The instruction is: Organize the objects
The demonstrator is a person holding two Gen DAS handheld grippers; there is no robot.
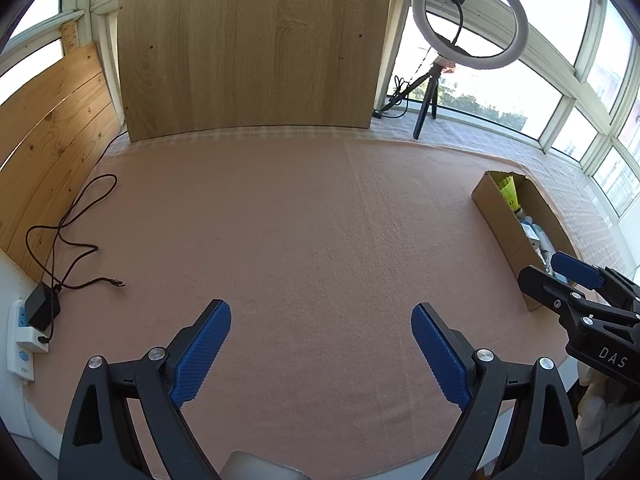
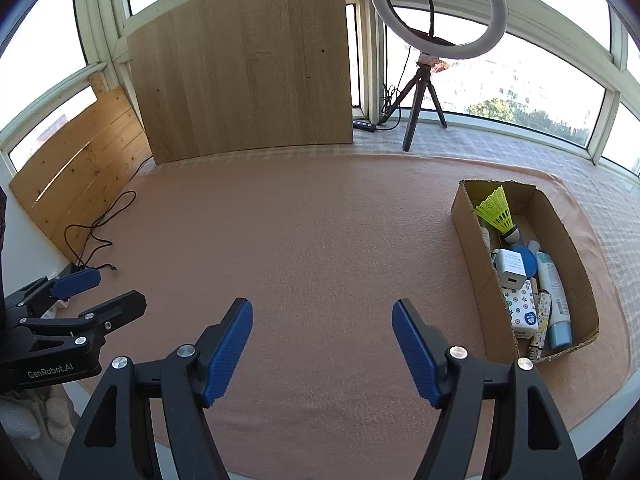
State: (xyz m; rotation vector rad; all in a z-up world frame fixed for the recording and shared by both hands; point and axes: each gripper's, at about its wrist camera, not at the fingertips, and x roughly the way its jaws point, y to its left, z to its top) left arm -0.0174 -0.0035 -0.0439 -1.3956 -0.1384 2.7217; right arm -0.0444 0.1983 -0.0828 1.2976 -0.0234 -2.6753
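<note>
Tilting downward over the pink cloth point(image 2: 320, 220), left gripper point(image 1: 320, 344) and right gripper point(image 2: 322, 340) both gape empty, cardboard box point(image 2: 472, 236) right of both

1. The cardboard box point(image 2: 576, 256) lies on the blanket point(image 2: 320, 220) at right of frame.
2. The shuttlecock point(image 2: 496, 210) sits in its far end.
3. The ring light point(image 2: 438, 12) stands behind, upper right.
4. The cable point(image 2: 100, 228) lies at left.

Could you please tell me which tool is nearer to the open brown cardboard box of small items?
Right. The right tool hangs open just left of the open brown cardboard box; the left tool, also open and empty, is farther left, near the black charger cable.
</note>
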